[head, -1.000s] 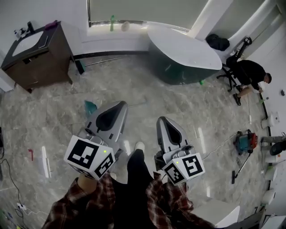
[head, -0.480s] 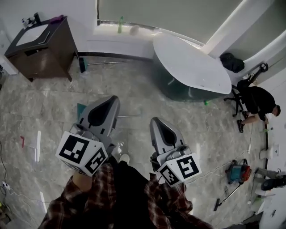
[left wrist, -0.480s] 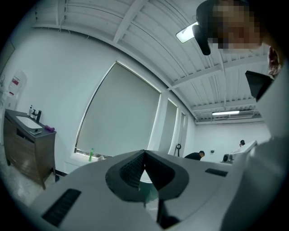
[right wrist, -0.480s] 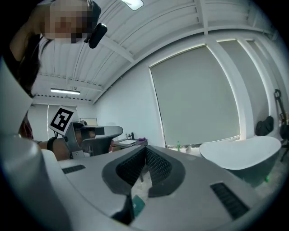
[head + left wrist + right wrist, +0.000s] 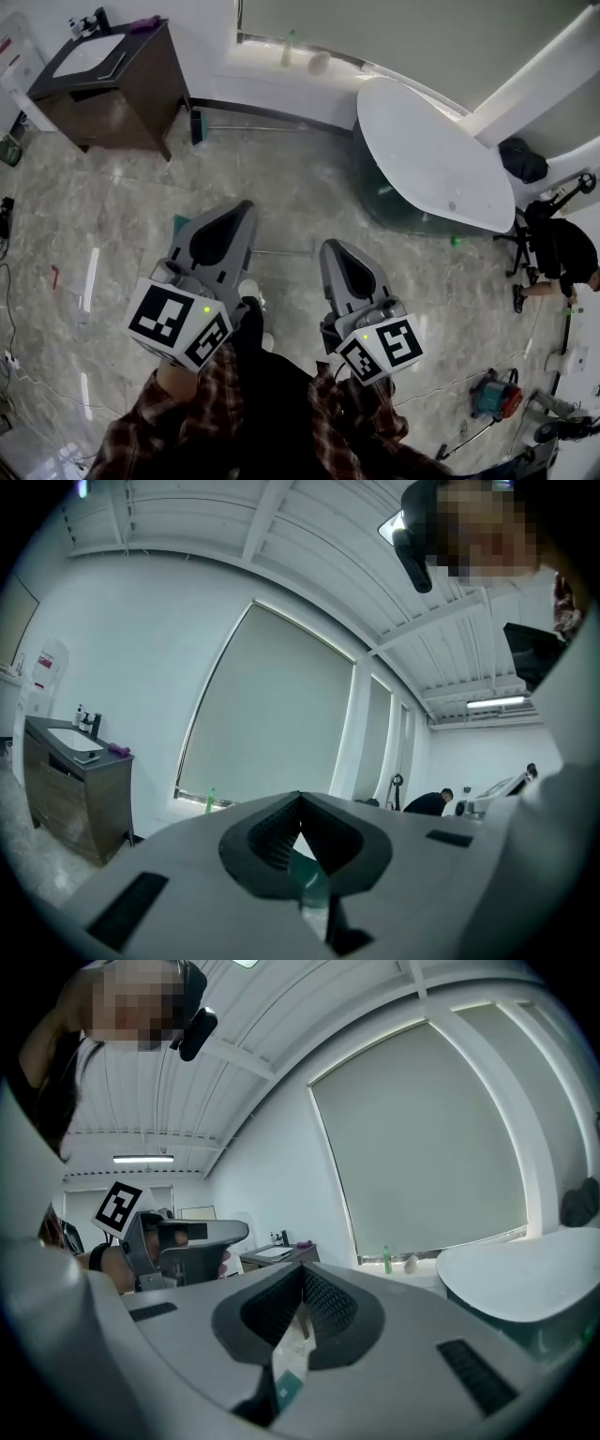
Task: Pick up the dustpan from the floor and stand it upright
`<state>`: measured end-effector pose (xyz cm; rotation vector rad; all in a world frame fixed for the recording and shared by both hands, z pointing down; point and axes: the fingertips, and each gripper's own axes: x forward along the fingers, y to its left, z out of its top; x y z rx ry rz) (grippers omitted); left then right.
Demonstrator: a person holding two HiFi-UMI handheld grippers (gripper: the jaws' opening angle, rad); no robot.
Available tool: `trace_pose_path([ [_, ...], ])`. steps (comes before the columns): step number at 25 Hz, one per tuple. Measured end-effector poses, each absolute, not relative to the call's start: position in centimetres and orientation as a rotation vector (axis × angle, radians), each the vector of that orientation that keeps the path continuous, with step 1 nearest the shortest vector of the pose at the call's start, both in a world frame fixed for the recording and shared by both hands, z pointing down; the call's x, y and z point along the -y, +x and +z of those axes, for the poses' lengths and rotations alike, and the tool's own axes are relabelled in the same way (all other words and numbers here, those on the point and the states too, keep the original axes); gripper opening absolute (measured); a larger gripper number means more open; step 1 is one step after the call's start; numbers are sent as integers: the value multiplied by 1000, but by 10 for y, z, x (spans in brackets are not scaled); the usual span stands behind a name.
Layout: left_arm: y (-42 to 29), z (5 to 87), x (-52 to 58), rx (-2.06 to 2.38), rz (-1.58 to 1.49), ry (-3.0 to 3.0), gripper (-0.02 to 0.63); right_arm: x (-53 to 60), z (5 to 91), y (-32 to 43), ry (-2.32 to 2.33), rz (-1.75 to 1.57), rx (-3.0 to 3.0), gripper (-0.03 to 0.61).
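The dustpan (image 5: 180,224) is teal and lies flat on the marble floor. My left gripper (image 5: 246,208) covers most of it, and its thin handle (image 5: 286,251) sticks out to the right between the two grippers. My left gripper (image 5: 300,797) is held level above it, jaws shut and empty. My right gripper (image 5: 330,246) (image 5: 303,1267) hangs level to the right of the handle, also shut with nothing in it. A teal patch (image 5: 289,1387) shows on the floor below the right jaws. The left gripper (image 5: 187,1234) appears in the right gripper view.
A white bathtub (image 5: 431,159) with a dark green side stands ahead on the right, a dark vanity cabinet (image 5: 112,84) at the far left. A long-handled tool (image 5: 199,127) lies by the wall. A person (image 5: 562,253) crouches at the right. A vacuum (image 5: 495,398) and cables (image 5: 9,361) lie on the floor.
The person has walked across the floor with both shut grippers held out. The cabinet and tub have shifted right in the head view. The dustpan stays under the left gripper.
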<state>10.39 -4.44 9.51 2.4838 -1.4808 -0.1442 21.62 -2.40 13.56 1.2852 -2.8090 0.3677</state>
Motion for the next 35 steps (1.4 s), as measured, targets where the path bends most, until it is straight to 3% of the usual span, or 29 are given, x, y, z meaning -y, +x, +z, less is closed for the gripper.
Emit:
trace_pose_path([
  [11,78,74,155,1515,-163,2518,9,148,111,177,1239,311,2878,12],
  [23,71,80,200,1537,-140,2469,10,201,121,172,1199,360,2842,12],
  [35,82,143,217,1516,-72,2352,9,244,206,218,1343,632,2624,14],
])
